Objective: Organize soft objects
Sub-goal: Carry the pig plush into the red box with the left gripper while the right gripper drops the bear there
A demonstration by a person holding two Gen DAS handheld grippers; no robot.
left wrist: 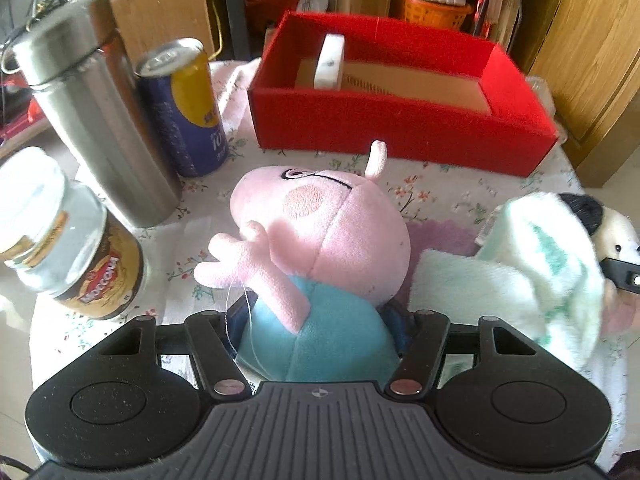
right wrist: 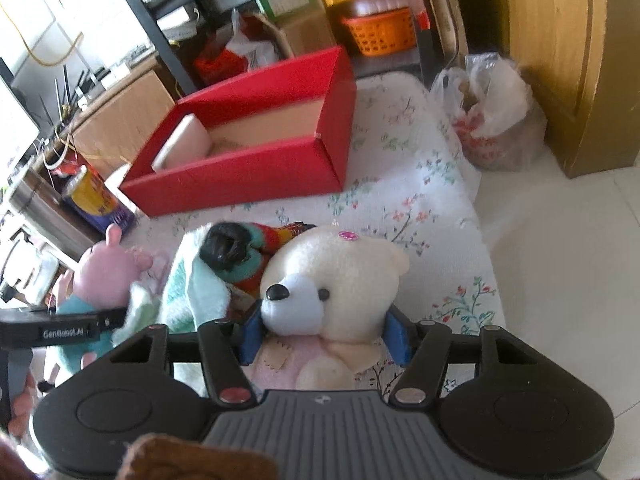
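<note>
Cluttered shelves, an orange basket (left wrist: 434,10) and wooden cabinet doors fill the far background, and nearer stands a table (right wrist: 424,184) under a white floral cloth. At the far side of the table sits an open red box (left wrist: 400,120) holding one upright white block (left wrist: 330,62) against its left end.

On the left of the table stand a steel flask (left wrist: 92,120), a blue and yellow can (left wrist: 188,108) just beside it, and nearer, a coffee jar (left wrist: 68,248) with a white lid.

The left gripper (left wrist: 320,328) has its jaws closed on the blue body of a pink pig plush (left wrist: 320,232), whose head points toward the box. To the right of the pig lies a pale green and white towel (left wrist: 520,280) — bunched, partly draped over other soft things.

The right gripper (right wrist: 324,336) holds a cream teddy bear (right wrist: 336,280) at the neck, its blue pads (right wrist: 252,336) pressing in from both sides. Just left of the bear and touching it lies a striped knitted item (right wrist: 256,252) with a black end, resting on the towel. A plastic bag (right wrist: 492,112) sits on the floor at the far right, beside the table.
</note>
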